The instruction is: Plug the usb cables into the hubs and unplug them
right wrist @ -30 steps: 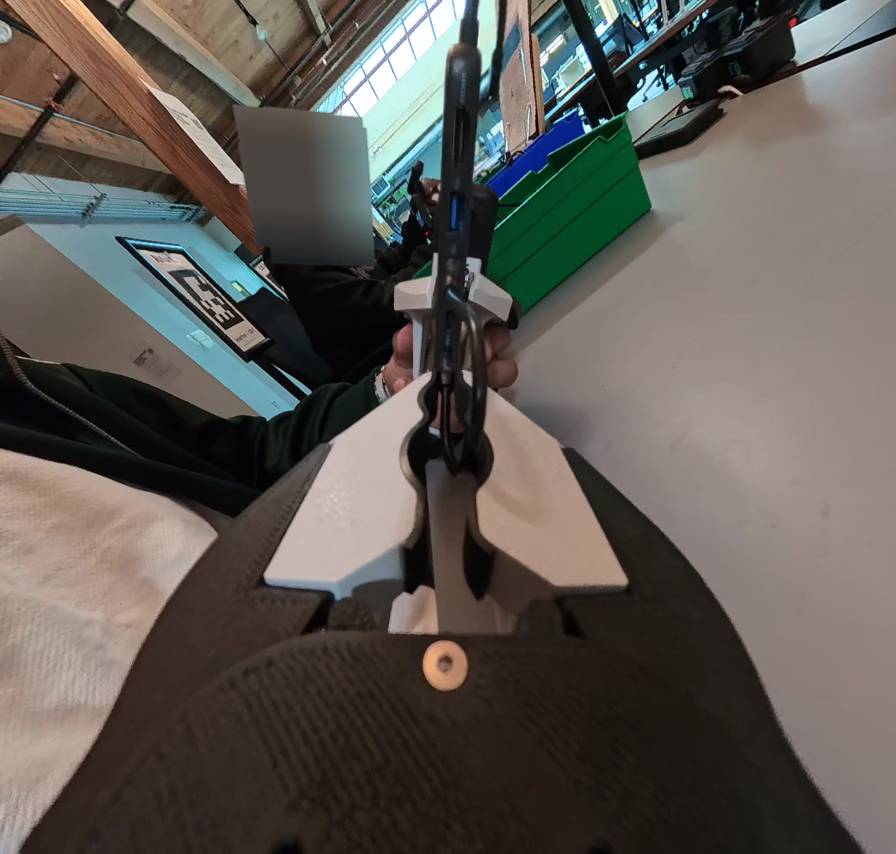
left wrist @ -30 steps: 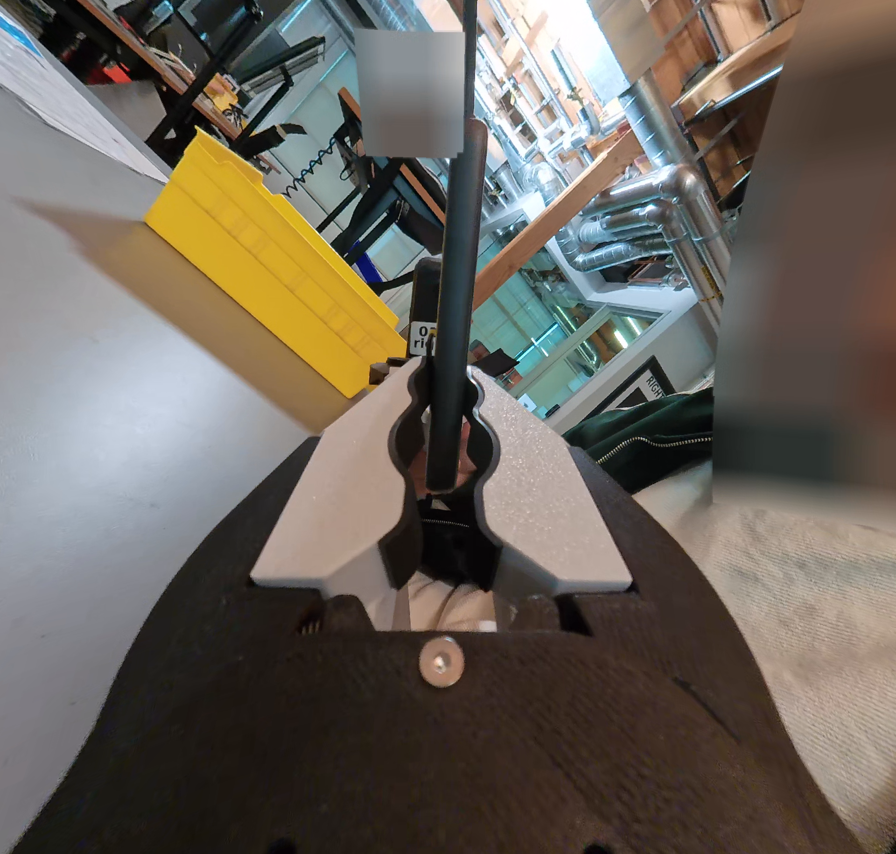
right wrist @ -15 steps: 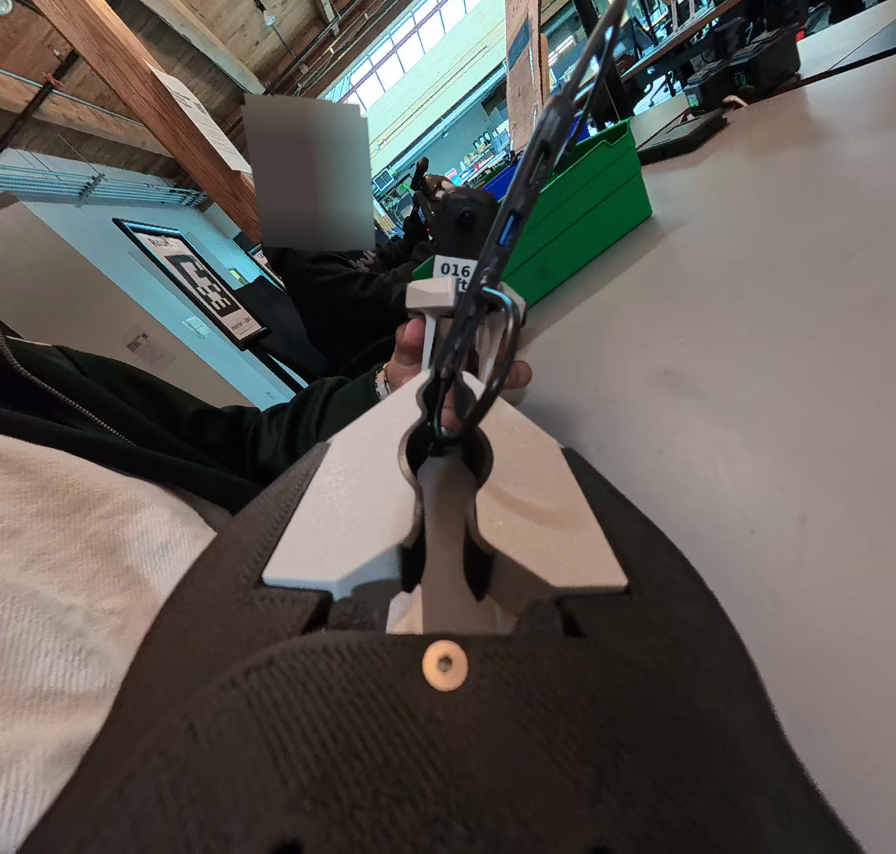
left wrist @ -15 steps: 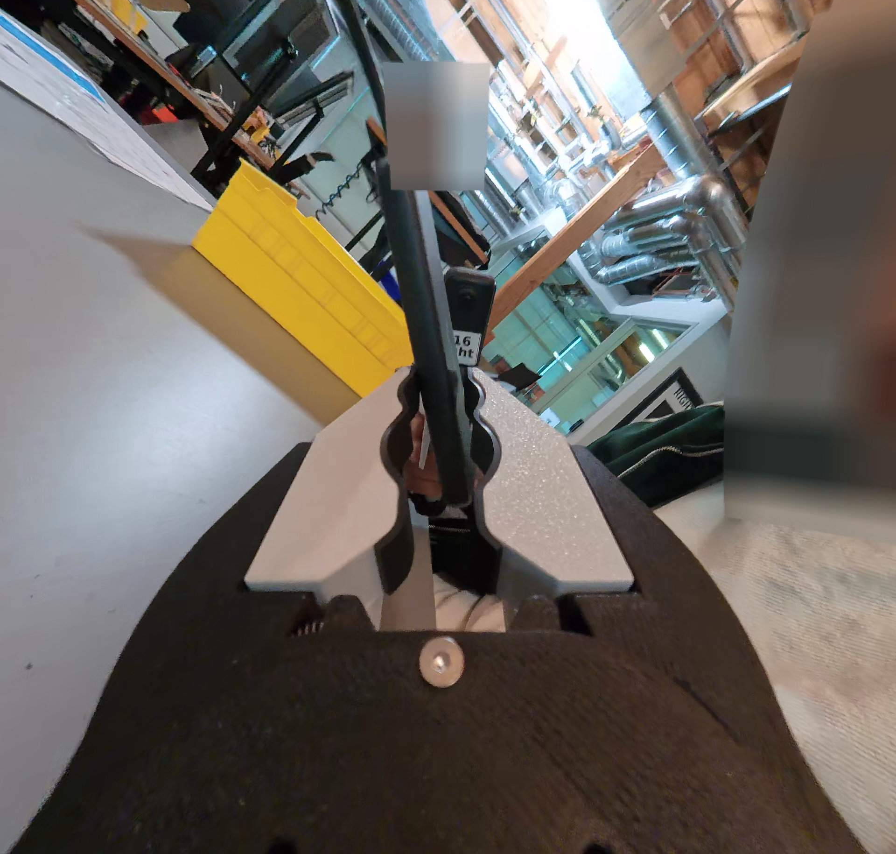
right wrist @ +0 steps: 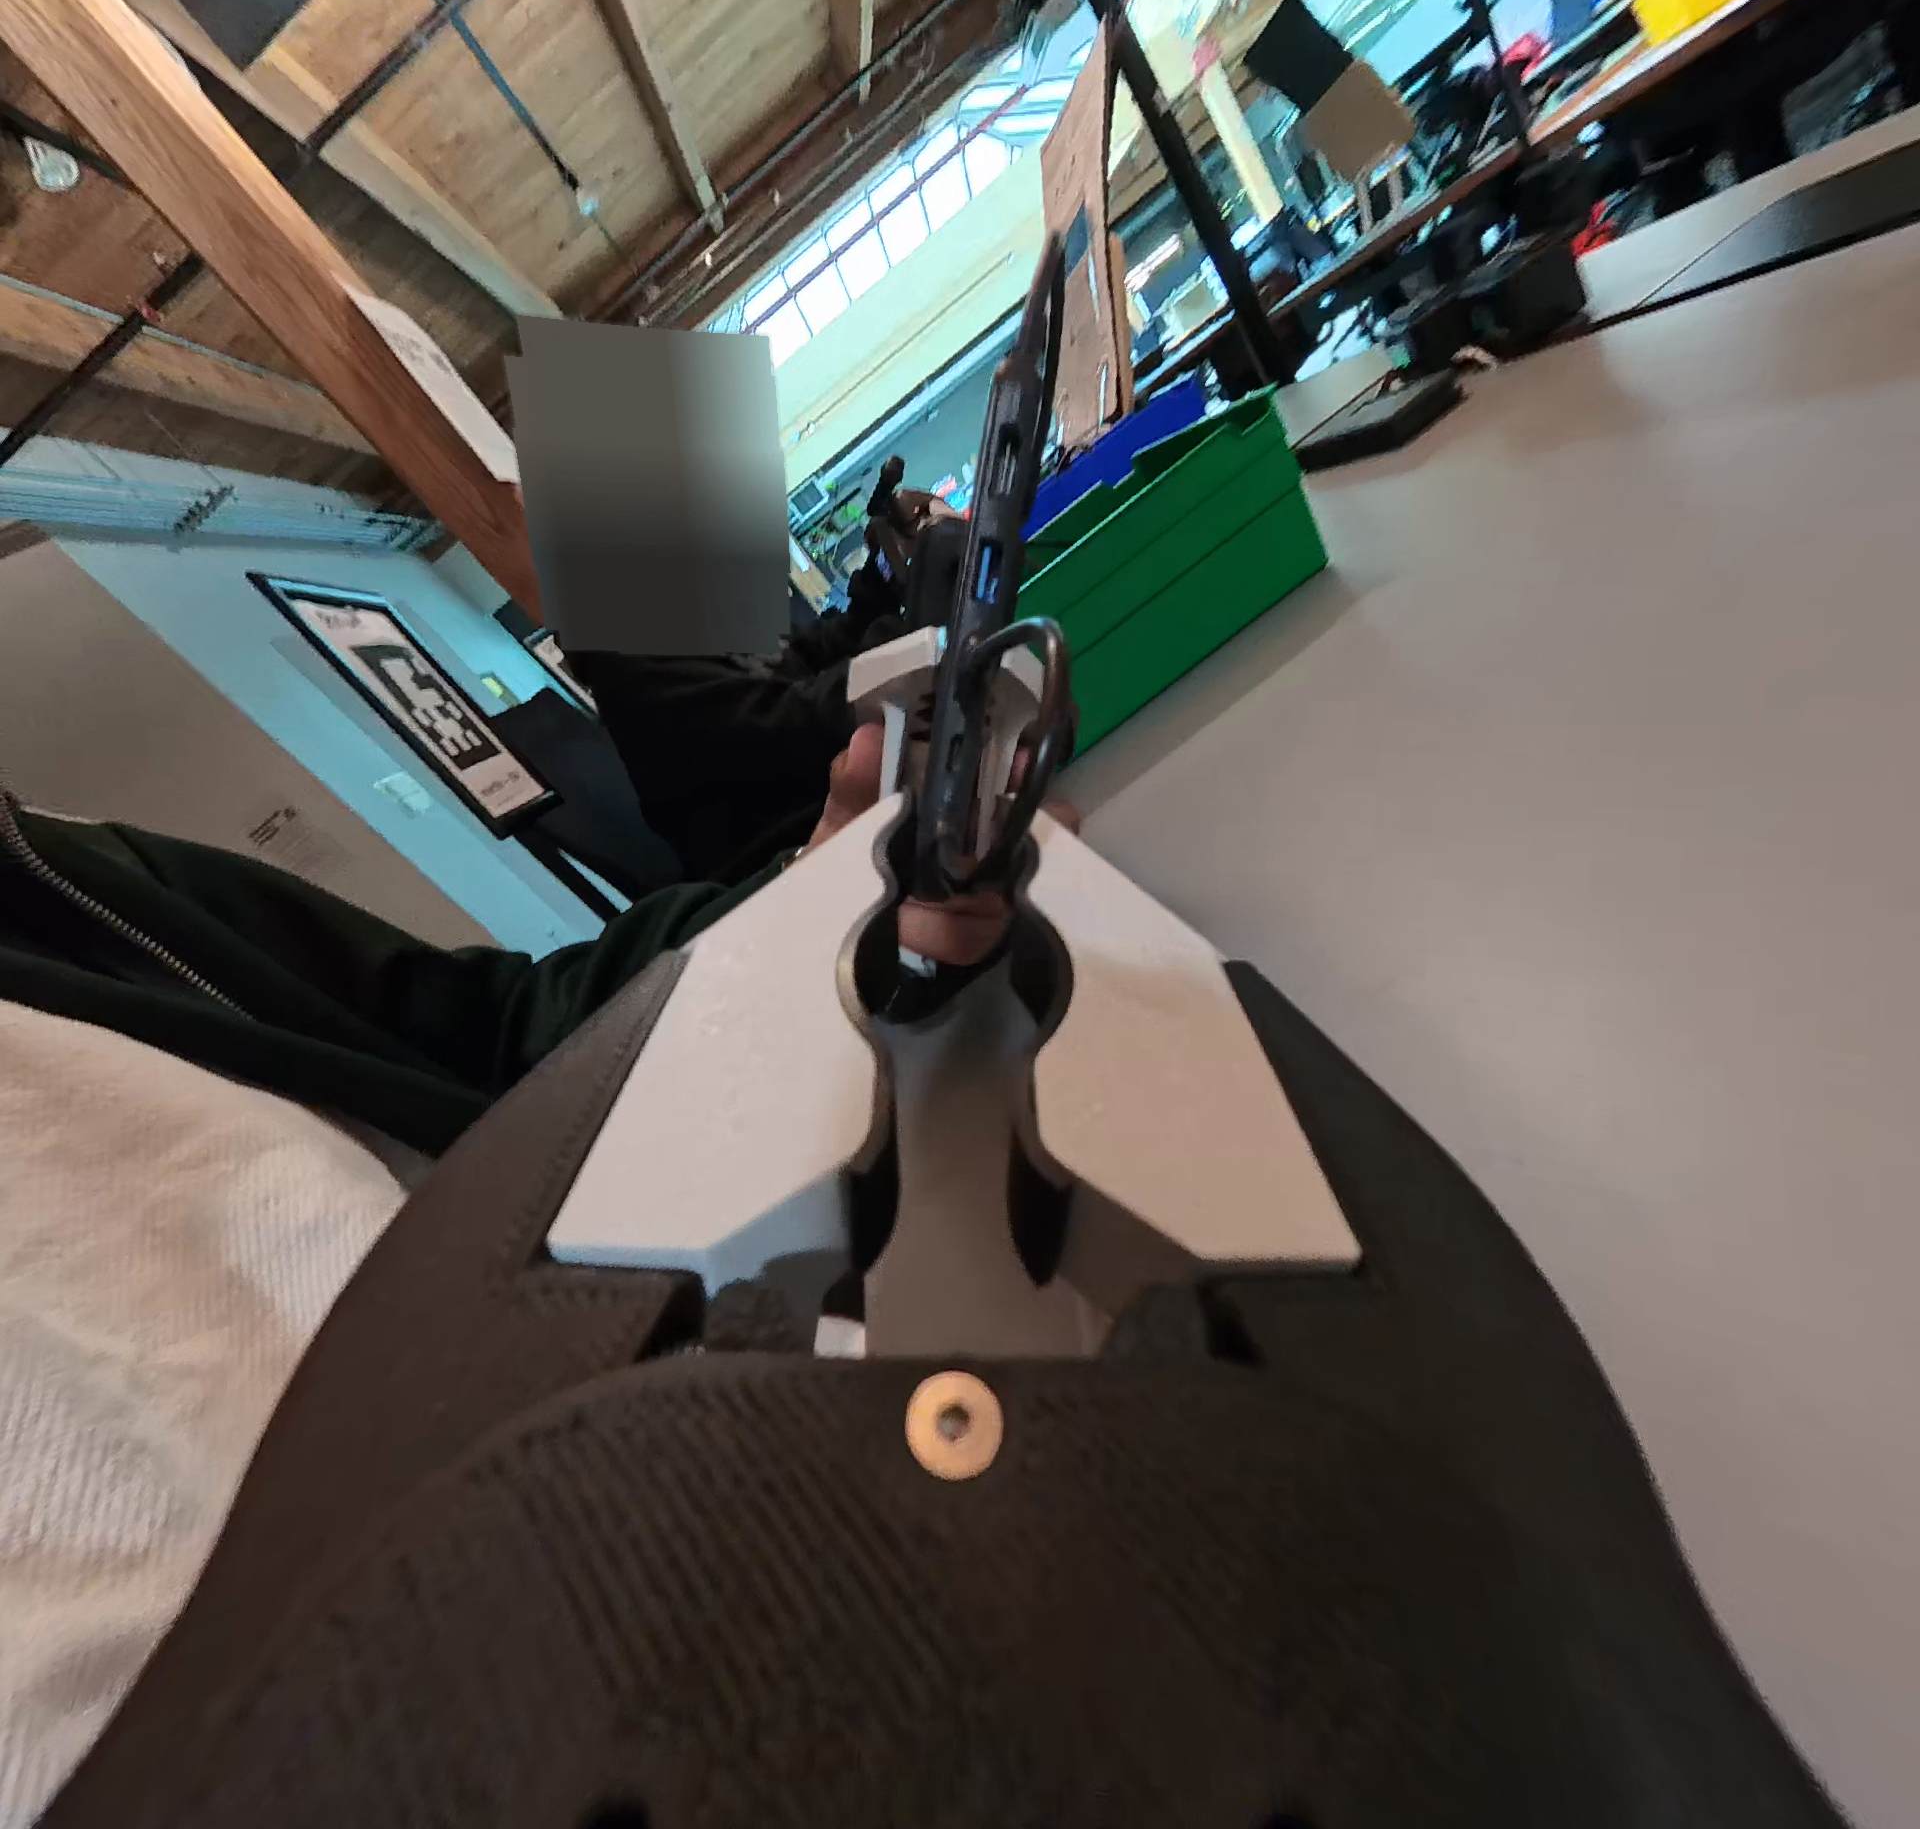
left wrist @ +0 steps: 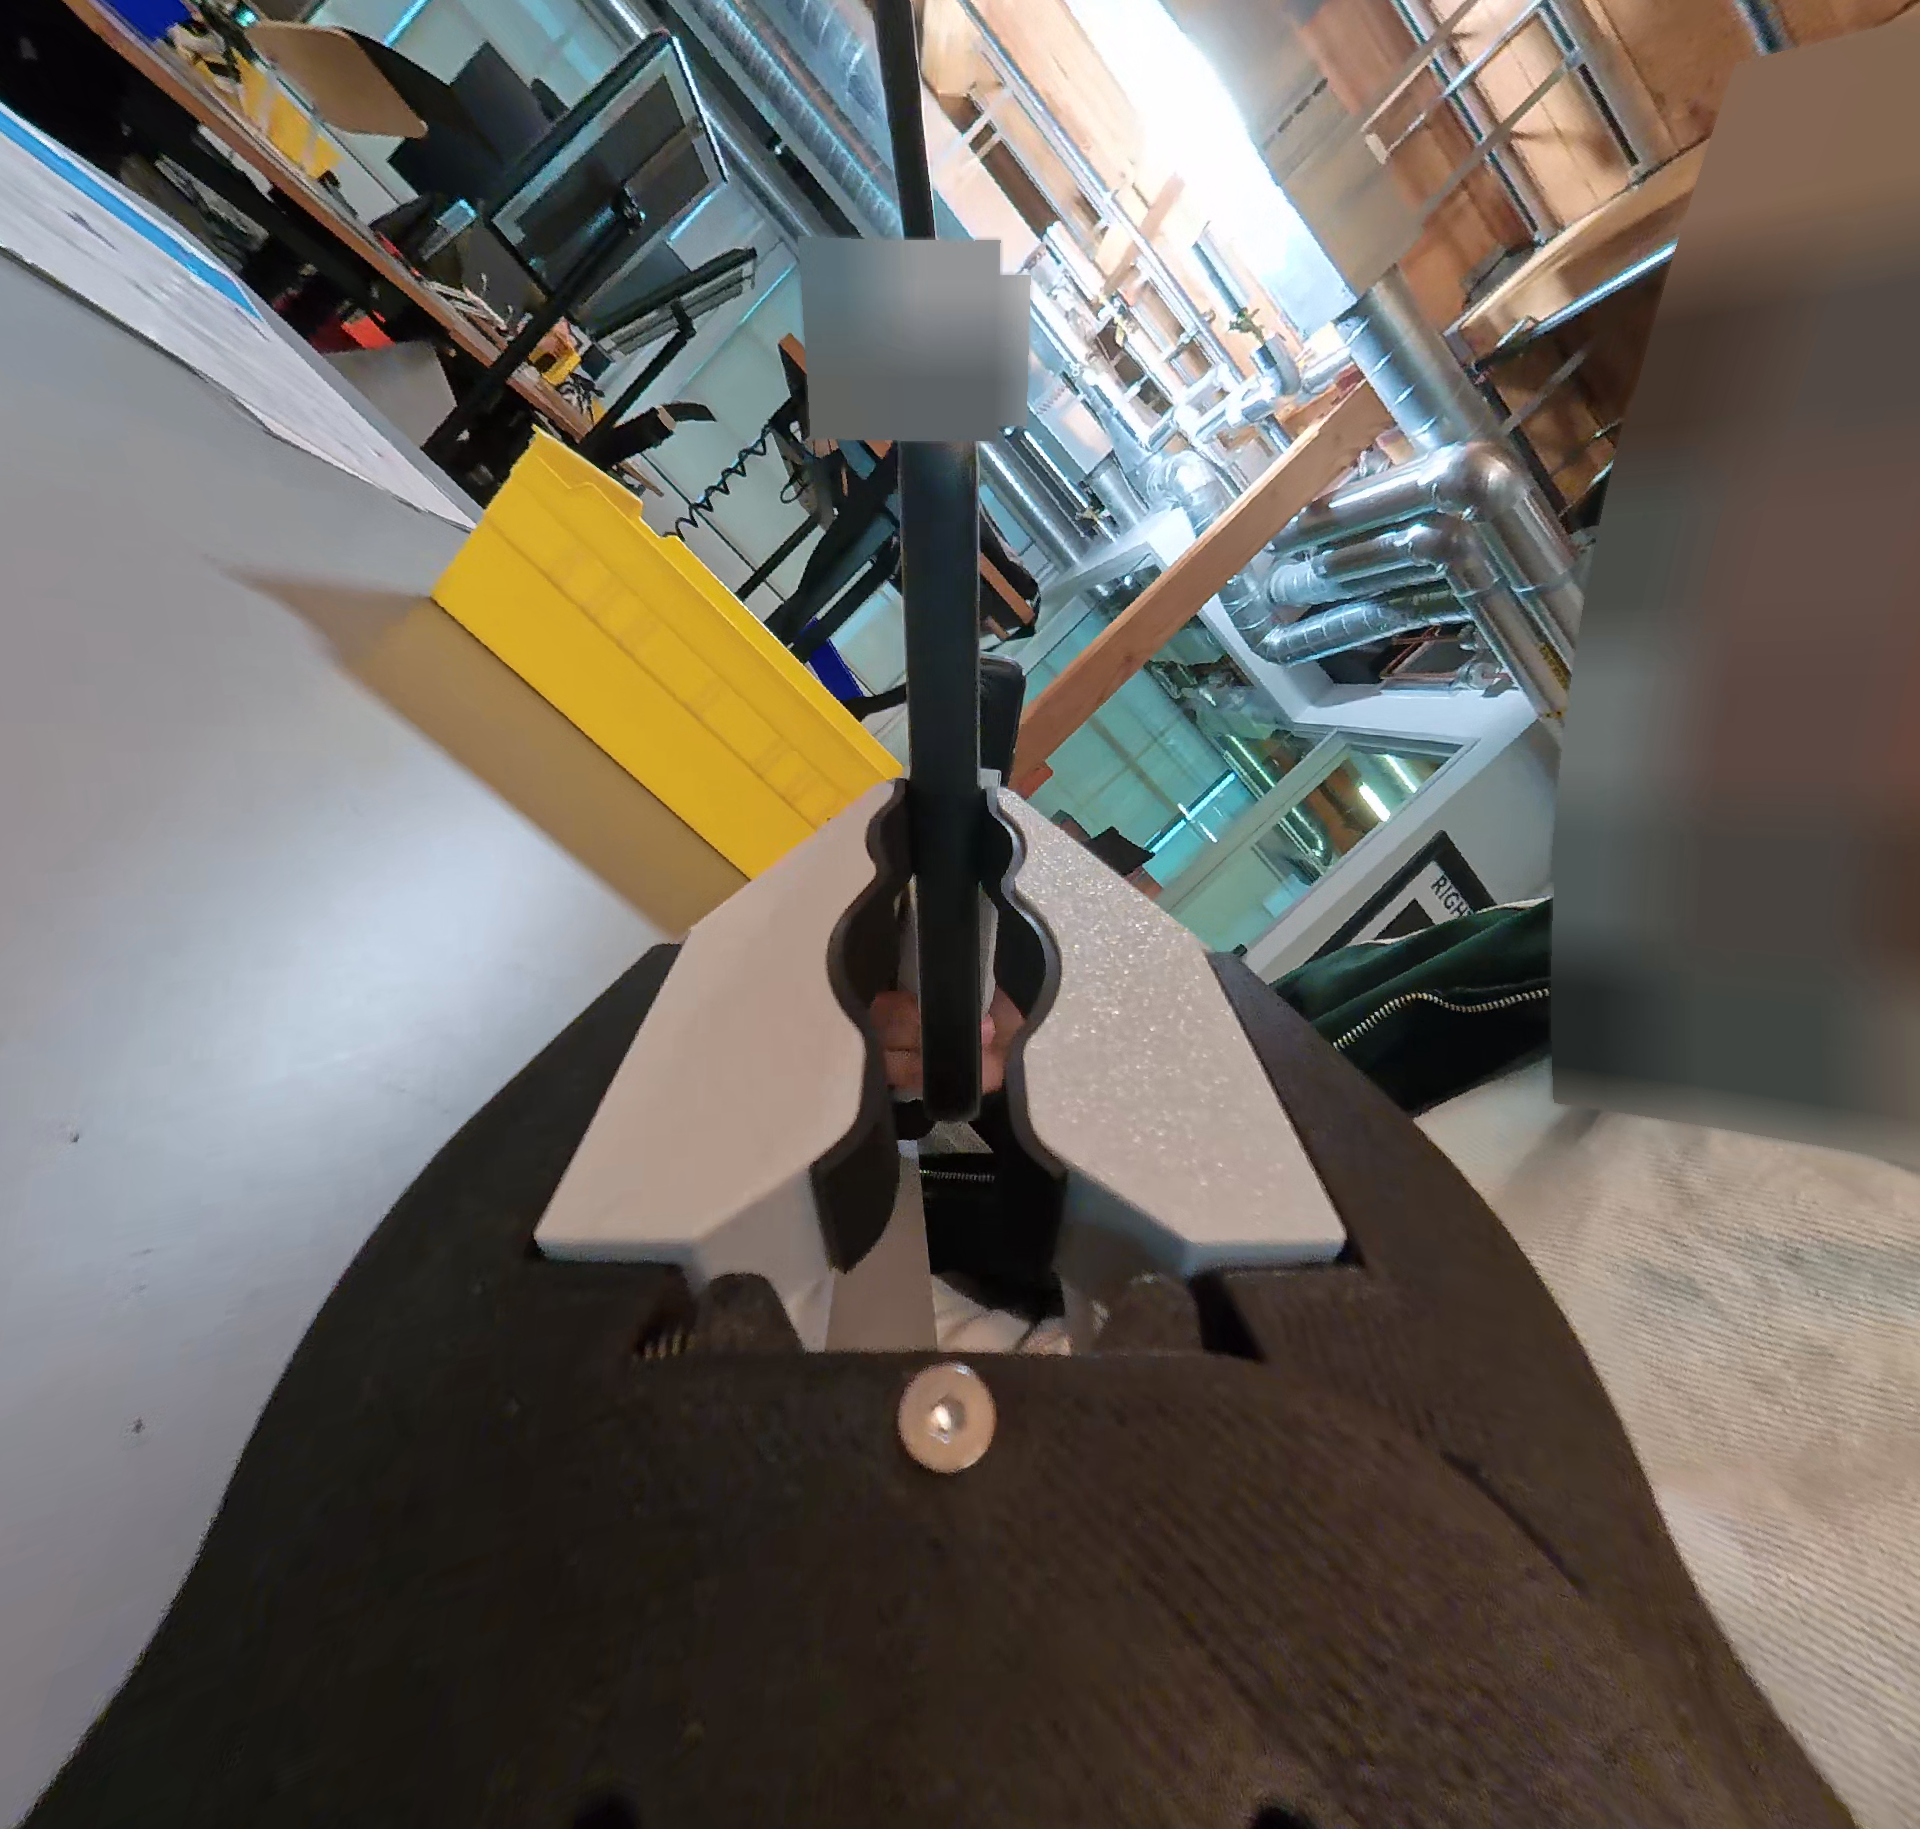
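In the left wrist view my left gripper (left wrist: 940,813) is shut on a dark slim USB hub (left wrist: 940,636) that stands upright edge-on. A thin black cable (left wrist: 894,65) runs up from its top. In the right wrist view the same hub (right wrist: 1003,491) leans slightly right and shows its ports, one of them blue. My right gripper (right wrist: 971,834) is shut at its tips on a loop of the USB cable (right wrist: 1049,699) beside the hub's lower end. The left gripper's white fingers (right wrist: 904,667) show just behind the hub. The two grippers face each other above the grey table (right wrist: 1558,740).
A yellow bin (left wrist: 665,657) stands on the table beyond the left gripper. A green bin (right wrist: 1174,553) with a blue bin (right wrist: 1101,449) behind it stands beyond the right gripper. A person's dark green sleeve (right wrist: 312,948) and a white cloth (right wrist: 125,1260) lie close by.
The hub tilted sideways half a second ago and is nearly upright again. In the right wrist view the cable loop has slid from deep between the fingers out to the fingertips.
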Motion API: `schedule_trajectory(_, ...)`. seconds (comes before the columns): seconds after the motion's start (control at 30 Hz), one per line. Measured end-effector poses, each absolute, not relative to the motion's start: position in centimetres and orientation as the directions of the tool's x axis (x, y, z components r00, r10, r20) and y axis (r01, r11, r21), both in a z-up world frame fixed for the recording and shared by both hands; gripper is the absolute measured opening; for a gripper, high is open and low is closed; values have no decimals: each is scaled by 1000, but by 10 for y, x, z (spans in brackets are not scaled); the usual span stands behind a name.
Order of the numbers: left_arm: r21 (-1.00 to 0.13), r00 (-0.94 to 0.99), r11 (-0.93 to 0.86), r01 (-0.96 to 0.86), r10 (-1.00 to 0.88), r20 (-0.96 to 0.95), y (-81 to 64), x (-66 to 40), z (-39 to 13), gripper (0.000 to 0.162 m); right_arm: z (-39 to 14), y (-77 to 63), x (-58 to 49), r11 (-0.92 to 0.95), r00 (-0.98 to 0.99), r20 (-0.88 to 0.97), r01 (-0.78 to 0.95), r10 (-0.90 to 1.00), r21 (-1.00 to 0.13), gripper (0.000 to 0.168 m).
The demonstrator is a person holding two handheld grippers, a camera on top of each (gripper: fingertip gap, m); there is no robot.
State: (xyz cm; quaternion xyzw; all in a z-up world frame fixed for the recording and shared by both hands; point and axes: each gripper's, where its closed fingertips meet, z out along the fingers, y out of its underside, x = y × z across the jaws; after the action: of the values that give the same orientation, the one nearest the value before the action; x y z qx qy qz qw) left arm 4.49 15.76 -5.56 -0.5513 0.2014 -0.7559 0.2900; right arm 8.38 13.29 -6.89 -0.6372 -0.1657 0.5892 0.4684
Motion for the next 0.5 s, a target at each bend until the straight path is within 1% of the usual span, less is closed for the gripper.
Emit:
schedule_trajectory(0.1,-617,-225,-749,243,-662,715,161,42,-53,9,-65,138,92,-481,269,-592,-381,760,-790,17)
schedule_trajectory(0.17,-591,-269,-756,282,-653,708,162,37,-45,10,-62,140,95,-468,271,-589,-400,761,-788,19)
schedule_trajectory(0.27,-552,-318,-767,326,-639,700,165,29,-37,9,-56,140,97,-445,265,-580,-427,771,-787,26)
schedule_trajectory(0.33,-539,-332,-768,346,-638,695,167,25,-34,10,-54,140,98,-435,267,-574,-435,774,-789,25)
schedule_trajectory(0.5,-562,-291,-736,378,-671,682,171,23,-33,10,-55,143,102,-429,283,-579,-448,764,-784,25)
